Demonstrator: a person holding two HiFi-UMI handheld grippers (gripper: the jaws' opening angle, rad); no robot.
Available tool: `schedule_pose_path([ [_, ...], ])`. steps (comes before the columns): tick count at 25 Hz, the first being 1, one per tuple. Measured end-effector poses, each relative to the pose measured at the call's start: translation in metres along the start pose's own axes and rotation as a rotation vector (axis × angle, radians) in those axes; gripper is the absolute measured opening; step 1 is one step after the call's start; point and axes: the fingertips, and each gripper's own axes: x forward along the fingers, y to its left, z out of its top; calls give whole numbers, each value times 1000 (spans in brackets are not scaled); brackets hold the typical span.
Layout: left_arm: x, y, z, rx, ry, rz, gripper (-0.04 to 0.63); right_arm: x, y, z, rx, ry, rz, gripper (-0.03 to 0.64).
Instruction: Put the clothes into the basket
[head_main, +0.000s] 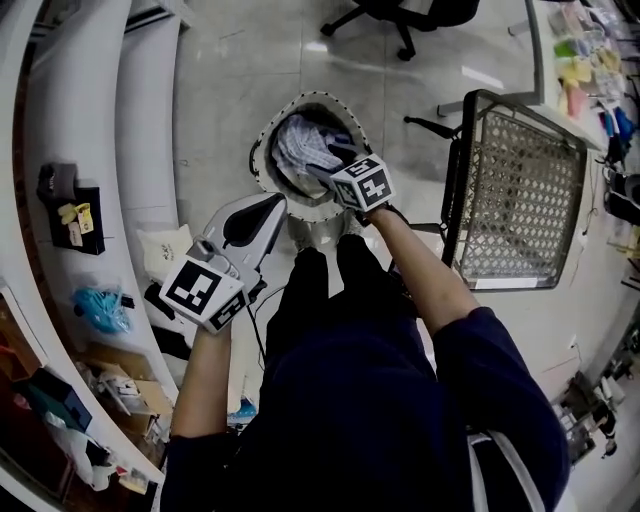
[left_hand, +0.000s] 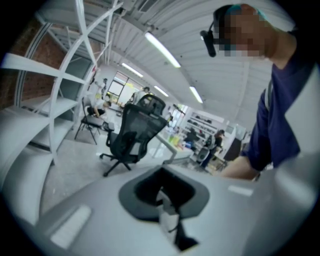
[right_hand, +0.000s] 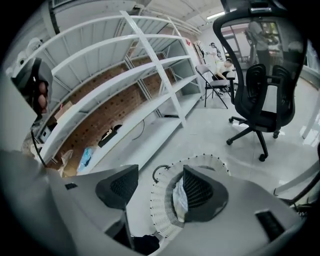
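Observation:
A round white basket (head_main: 268, 178) stands on the floor in front of the person's legs, with striped white and blue clothes (head_main: 300, 145) heaped inside. My right gripper (head_main: 335, 162) hangs just over the basket's near right rim, jaws open and nothing between them. In the right gripper view the basket (right_hand: 160, 207) and a fold of the clothes (right_hand: 178, 200) show below the right gripper (right_hand: 159, 190), between its spread pads. My left gripper (head_main: 268, 205) is held to the left of the basket, pointing past it. In its own view the left gripper (left_hand: 162, 192) has its jaws together and holds nothing that I can see.
A black wire-mesh rack (head_main: 515, 195) stands right of the basket. White shelving (head_main: 80, 150) with small items runs along the left. A black office chair (head_main: 400, 15) is beyond the basket, seen as the chair (right_hand: 262, 95) in the right gripper view. People sit far off.

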Motion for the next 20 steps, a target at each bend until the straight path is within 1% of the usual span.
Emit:
schedule_pose_path([
  [4,-6,-11,12,37,-18,-20,3,-31,21,21,3,-73,16,270],
  [6,-13,-15,17,54,-28,-21,3,-47,33,33,-5,-117,23,236],
  [9,-24,-21,24,70,-46,-14,3,-78,55,52,-32,-187,38,151],
  [12,-33,-28,33,88,-66,-11,3,-114,78,76,-63,-272,36,94],
  [16,-42,-38,53,122,-105,-23,3,-160,106,109,-123,-384,32,53],
  [20,-49,-50,78,176,-152,-41,3,-202,138,144,-196,-491,35,31],
])
